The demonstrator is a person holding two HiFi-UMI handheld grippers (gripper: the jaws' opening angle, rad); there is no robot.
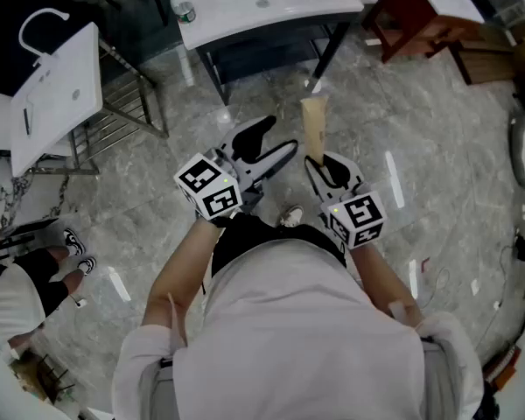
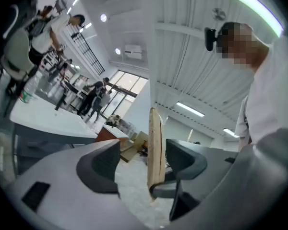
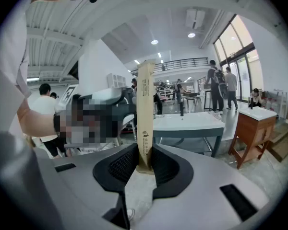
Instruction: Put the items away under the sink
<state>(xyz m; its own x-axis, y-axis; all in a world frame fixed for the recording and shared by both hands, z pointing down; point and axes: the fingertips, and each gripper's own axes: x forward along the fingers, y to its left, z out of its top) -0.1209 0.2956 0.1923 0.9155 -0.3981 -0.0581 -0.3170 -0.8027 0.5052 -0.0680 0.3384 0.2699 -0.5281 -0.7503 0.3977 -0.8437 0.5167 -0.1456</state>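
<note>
Right tongs (image 1: 322,169) were clenched on the low end of the thin tan packet (image 1: 314,129), which looked light and bendy, while the left tongs (image 1: 267,145) gaped empty.

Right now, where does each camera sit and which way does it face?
Head view: on the person's head, looking steeply down; torso, arms, left gripper and right gripper show.
Left gripper view: on the left gripper, along its parted jaws; the person's torso at the right.
Right gripper view: on the right gripper, along jaws shut on a tan packet, toward a white sink table.
All three show the tan packet.
</note>
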